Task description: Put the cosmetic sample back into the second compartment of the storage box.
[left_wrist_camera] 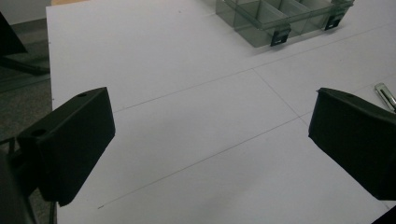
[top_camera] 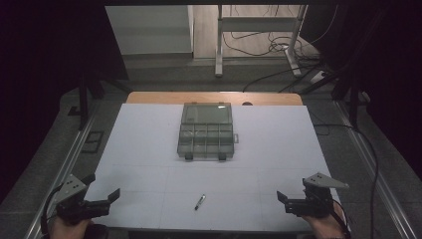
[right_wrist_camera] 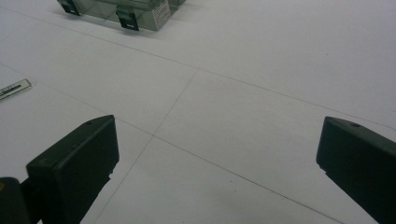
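Note:
A clear grey compartment box (top_camera: 206,131) with two black latches lies shut on the white table (top_camera: 149,149), toward the back middle. A small pen-like item (top_camera: 199,201) lies near the front edge, between the hands. My left gripper (top_camera: 102,191) hovers at the front left corner, jaws wide open over bare table (left_wrist_camera: 205,140). My right gripper (top_camera: 293,191) sits at the front right corner, jaws also wide open with nothing between them (right_wrist_camera: 215,154). The box (left_wrist_camera: 285,18) shows at the top of the left gripper view, the pen-like item (left_wrist_camera: 385,95) at its right edge.
Metal rails run along both table sides (top_camera: 64,164). A desk frame (top_camera: 259,35) and loose cables (top_camera: 278,47) lie on the floor behind the table. The box's latch (right_wrist_camera: 128,21) and the pen-like item's end (right_wrist_camera: 14,88) appear in the right gripper view.

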Tool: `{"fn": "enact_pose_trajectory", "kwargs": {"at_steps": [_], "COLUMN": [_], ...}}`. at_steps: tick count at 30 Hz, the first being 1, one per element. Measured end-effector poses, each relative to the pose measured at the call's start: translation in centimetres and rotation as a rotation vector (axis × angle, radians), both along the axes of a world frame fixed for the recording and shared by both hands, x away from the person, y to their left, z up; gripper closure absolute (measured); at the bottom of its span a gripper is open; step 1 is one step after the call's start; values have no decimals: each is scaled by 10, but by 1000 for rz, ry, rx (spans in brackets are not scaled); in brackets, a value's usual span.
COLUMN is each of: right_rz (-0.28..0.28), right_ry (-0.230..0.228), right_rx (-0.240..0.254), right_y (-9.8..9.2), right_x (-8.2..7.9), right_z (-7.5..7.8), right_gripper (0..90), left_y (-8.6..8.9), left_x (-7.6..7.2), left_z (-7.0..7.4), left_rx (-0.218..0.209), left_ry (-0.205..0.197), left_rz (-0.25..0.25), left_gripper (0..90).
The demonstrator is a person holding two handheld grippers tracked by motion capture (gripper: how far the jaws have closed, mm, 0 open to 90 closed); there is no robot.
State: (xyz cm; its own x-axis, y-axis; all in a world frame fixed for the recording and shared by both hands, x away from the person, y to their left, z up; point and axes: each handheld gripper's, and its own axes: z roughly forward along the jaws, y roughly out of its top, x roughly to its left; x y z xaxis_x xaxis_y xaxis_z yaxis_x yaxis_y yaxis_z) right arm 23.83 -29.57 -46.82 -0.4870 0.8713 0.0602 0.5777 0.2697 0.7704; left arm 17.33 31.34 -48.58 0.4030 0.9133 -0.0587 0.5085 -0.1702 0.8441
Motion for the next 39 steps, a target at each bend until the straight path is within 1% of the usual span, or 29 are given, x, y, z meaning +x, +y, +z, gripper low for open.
{"fn": "enact_pose_trajectory", "kwargs": {"at_steps": [1,2,3,4,6,7,8,12,17,20,24,27,31,34,35,39], "right_rz": [5,5,8,8,16,15,20,29,35,43,58,72,90,105,123,144], "right_ry": [3,3,8,8,16,17,20,35,39,39,38,39,31,28,26,26], "right_rx": [3,3,3,3,0,-6,1,5,0,-6,-4,-6,-1,-7,-9,-14], "right_y": [0,0,0,0,1,1,1,1,2,3,4,4,7,10,13,16], "right_x": [0,0,1,1,1,1,2,3,4,4,4,5,5,6,7,9], "right_z": [0,0,0,0,-1,-1,-1,-2,-2,-2,-1,-1,-1,-1,-2,-2], "right_gripper": [0,0,0,0,0,0,0,0,0,0,0,0,0,0,0,0], "left_y": [-1,-1,-2,-2,-4,-4,-4,-3,-4,-4,0,1,1,1,2,2], "left_x": [0,0,0,0,0,1,1,1,0,0,1,1,1,1,1,1], "left_z": [0,0,0,0,0,0,0,0,0,0,-1,-1,-1,-1,-1,-1], "left_rx": [10,10,23,23,38,39,38,28,40,35,3,-8,-9,-11,-13,-19], "left_ry": [-1,-1,1,1,5,7,8,11,10,9,11,12,13,13,12,14], "left_rz": [-1,-1,-5,-5,-11,-13,-15,-19,-26,-26,-26,-31,-32,-31,-29,-28], "left_gripper": [9,9,9,9,9,9,9,9,11,11,11,16,16,16,16,16]}}
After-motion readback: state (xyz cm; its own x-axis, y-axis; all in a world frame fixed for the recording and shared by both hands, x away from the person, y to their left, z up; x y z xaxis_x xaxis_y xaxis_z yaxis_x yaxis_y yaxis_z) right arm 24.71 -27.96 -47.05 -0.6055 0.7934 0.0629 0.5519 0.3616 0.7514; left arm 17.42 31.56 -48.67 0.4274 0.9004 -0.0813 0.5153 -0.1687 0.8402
